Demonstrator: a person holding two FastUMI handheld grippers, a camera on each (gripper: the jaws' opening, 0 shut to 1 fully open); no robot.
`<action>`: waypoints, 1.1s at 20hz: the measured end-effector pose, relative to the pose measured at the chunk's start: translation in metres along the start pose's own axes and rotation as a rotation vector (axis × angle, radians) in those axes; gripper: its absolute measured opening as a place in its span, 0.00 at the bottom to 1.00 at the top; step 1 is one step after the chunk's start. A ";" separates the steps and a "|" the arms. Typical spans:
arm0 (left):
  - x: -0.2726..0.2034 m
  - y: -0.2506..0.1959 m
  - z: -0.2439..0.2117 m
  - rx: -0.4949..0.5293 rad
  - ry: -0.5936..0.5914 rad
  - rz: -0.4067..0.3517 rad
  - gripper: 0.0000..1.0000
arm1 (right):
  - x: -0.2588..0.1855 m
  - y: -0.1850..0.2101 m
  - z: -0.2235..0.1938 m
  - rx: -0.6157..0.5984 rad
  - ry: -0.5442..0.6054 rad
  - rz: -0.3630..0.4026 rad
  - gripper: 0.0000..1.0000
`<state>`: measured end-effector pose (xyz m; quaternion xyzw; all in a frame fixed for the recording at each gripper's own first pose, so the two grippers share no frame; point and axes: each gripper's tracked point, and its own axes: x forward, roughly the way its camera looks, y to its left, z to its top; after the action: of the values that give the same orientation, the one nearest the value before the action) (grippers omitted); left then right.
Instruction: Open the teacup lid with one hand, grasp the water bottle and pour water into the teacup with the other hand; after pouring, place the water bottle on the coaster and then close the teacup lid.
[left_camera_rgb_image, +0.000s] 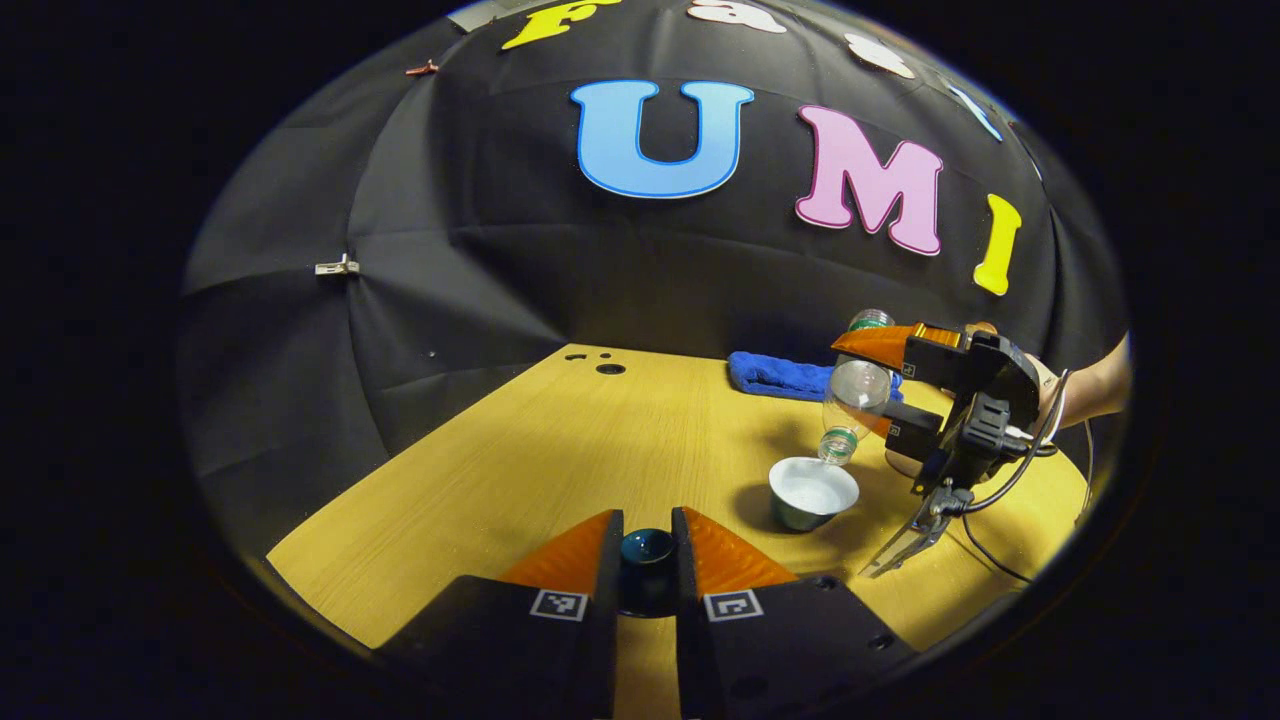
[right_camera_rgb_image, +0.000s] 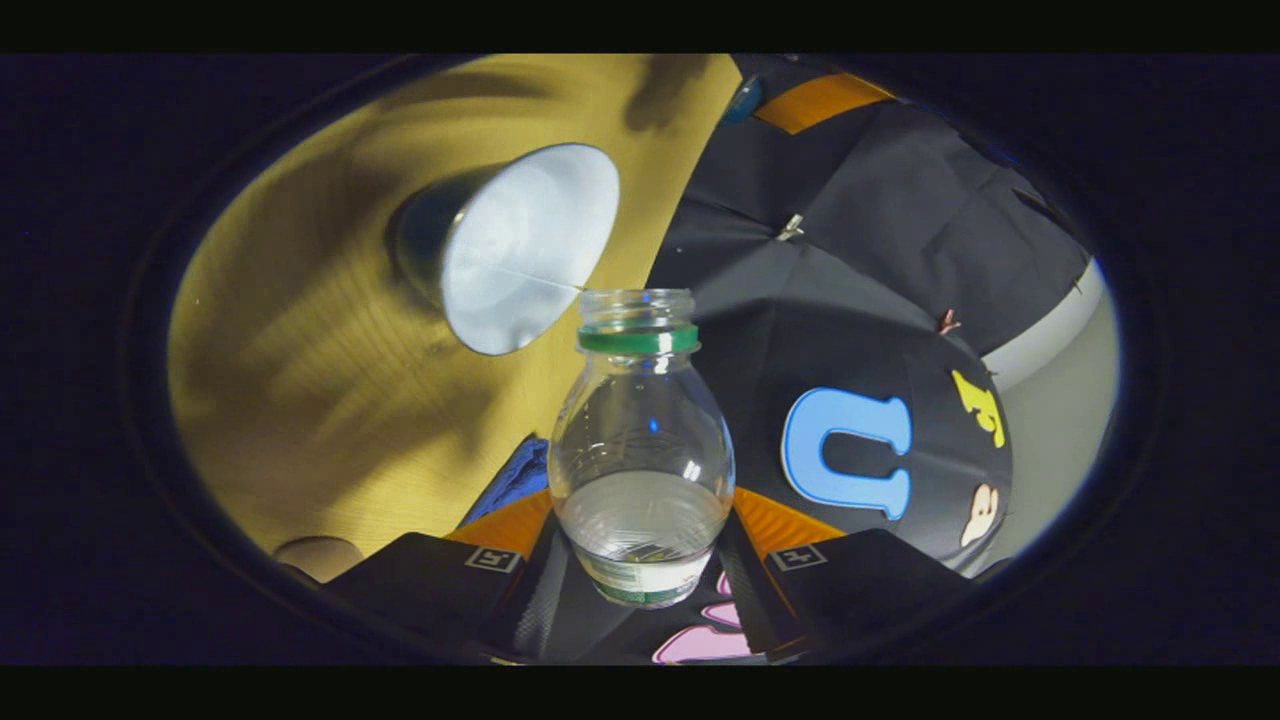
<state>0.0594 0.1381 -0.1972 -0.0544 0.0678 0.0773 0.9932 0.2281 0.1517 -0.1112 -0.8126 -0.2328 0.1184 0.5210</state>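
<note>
While the left gripper (left_camera_rgb_image: 647, 550) is closed on the small dark teal lid (left_camera_rgb_image: 646, 549) in the left gripper view, the clear plastic water bottle (left_camera_rgb_image: 856, 398) is tipped over the white-lined teacup (left_camera_rgb_image: 812, 491) on the wooden table (left_camera_rgb_image: 520, 470). In the right gripper view, the right gripper (right_camera_rgb_image: 640, 545) is clamped around the bottle, mouth toward the teacup (right_camera_rgb_image: 520, 245).

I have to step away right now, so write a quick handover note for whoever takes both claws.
Left claw: shut on the lid, held above the table.
Right claw: shut on the bottle, tipped mouth-down over the open cup.
Done: lid off, bottle grasped, pouring position reached; a little water remains in the bottle.
Left: finish pouring, stand the bottle on the coaster, put the lid back on the cup. A blue cloth lies behind.
</note>
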 end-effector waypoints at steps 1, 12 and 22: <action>0.001 0.001 0.005 0.008 -0.011 0.004 0.28 | -0.002 -0.002 -0.003 0.039 0.016 0.006 0.75; 0.000 -0.001 0.062 0.044 -0.095 0.049 0.31 | -0.057 -0.060 -0.038 0.771 0.224 0.105 0.75; -0.005 -0.054 0.092 0.024 -0.129 -0.002 0.28 | -0.110 -0.018 -0.051 1.674 0.390 0.226 0.75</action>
<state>0.0748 0.0949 -0.1002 -0.0375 0.0044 0.0790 0.9962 0.1506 0.0621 -0.0786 -0.1859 0.1066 0.1607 0.9634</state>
